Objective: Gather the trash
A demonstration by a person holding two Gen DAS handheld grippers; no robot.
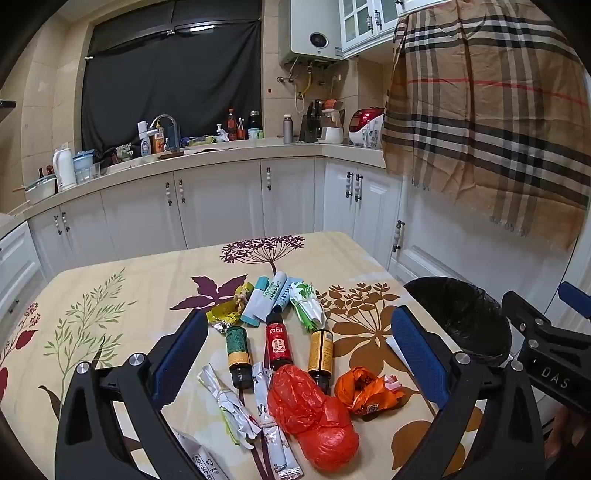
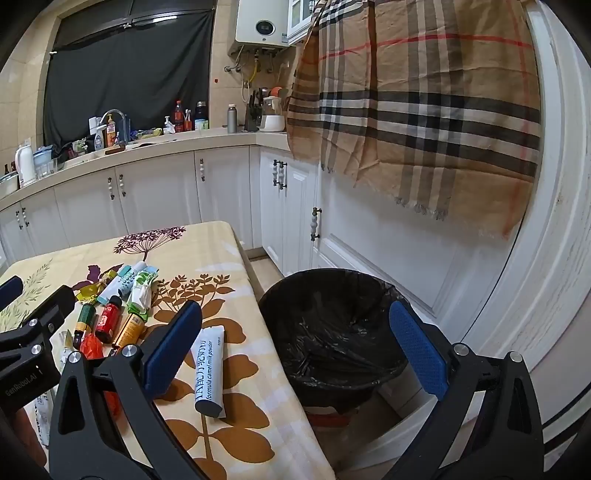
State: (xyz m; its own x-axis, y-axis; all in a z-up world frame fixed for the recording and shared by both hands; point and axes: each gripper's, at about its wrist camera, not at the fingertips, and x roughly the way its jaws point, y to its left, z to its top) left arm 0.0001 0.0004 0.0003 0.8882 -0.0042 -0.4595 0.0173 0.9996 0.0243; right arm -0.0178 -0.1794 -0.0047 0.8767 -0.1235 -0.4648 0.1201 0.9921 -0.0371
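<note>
Floral cream tablecloth (image 1: 147, 295), black bin liner (image 2: 332, 332), tan plaid scarf (image 1: 487, 110)

Behind the bench (image 1: 110, 295) you see white cabinets (image 1: 221, 206) under a cluttered counter (image 1: 236, 149). A plaid cloth (image 2: 424, 110) hangs at your right, and a water heater (image 1: 314, 29) is mounted beside the black curtain (image 1: 170, 81).

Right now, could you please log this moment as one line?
left gripper: open, above trash | right gripper: open, empty | bin: beside table | milk powder packet: table edge
</note>
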